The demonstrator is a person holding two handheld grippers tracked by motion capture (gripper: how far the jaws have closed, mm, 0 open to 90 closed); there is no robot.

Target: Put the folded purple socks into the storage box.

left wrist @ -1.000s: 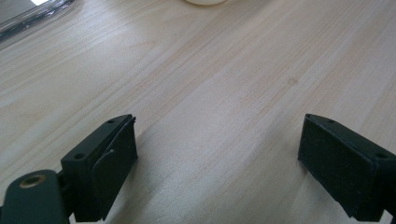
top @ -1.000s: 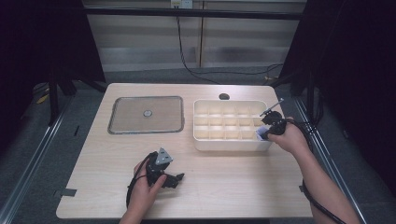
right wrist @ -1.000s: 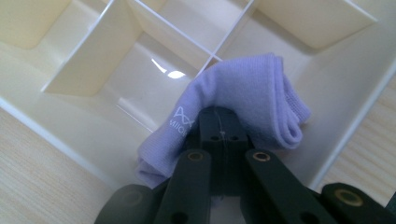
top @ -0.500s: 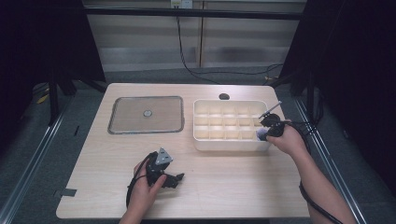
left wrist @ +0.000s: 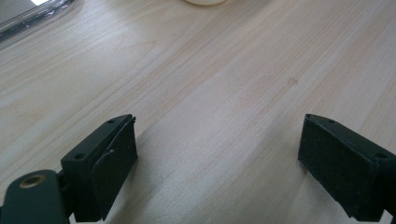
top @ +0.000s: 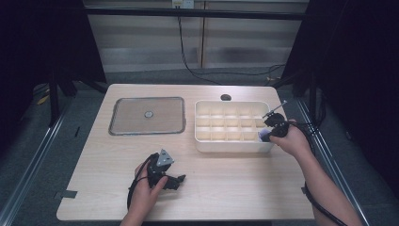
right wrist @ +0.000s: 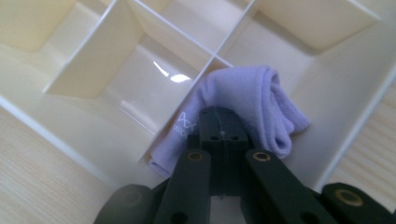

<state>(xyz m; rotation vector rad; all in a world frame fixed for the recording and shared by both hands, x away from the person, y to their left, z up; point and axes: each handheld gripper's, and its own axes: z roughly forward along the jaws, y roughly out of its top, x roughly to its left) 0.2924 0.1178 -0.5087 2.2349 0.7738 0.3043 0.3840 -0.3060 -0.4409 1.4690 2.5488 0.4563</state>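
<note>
A folded lavender cloth (right wrist: 252, 93) with a small white logo lies in the near right corner compartment of a cream divided box (right wrist: 93, 60). My right gripper (right wrist: 219, 116) is shut, jaws together, and its tips touch the cloth from above; I see no fabric between them. From the high view, the same gripper (top: 267, 135) sits at the box's (top: 230, 102) near right corner, beside a bit of the cloth (top: 261, 137). My left gripper (top: 176, 181) rests low over the front of the table, and its jaws (left wrist: 217, 158) stand wide open over bare wood.
A shallow metal tray (top: 147, 115) with a small round piece at its centre lies at the back left of the wooden table (top: 235, 188). A dark round spot (top: 226, 97) lies behind the box. Cables trail from both grippers, and the floor around the table is dark.
</note>
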